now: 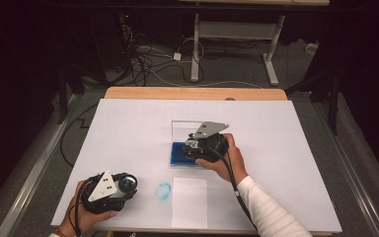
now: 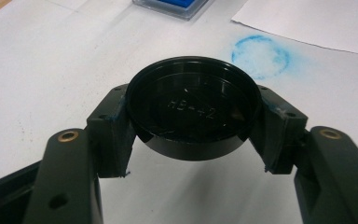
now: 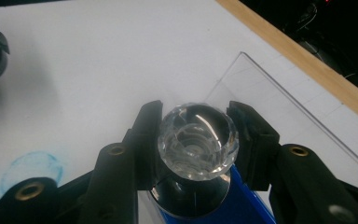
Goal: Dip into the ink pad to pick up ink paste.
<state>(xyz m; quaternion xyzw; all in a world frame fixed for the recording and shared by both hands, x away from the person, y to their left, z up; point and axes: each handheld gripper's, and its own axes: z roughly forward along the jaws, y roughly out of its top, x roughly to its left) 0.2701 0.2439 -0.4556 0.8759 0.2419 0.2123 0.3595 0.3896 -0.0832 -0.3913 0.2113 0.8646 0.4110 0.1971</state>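
Jaws of right gripper [image 3: 196, 140] pinch clear faceted stamp knob [image 3: 197, 141], base down on blue ink pad [image 1: 178, 153], prob. loading ink. Left gripper [image 2: 193, 122] clamps black round cap [image 2: 192, 107] off to side, near blue ring print [image 1: 163, 190] & white sheet [image 1: 189, 201].

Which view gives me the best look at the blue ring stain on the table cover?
The left gripper view: the blue ring stain lies close and sharp beyond the black cap. The high view shows it small beside the paper sheet; the right gripper view catches it faint at lower left.
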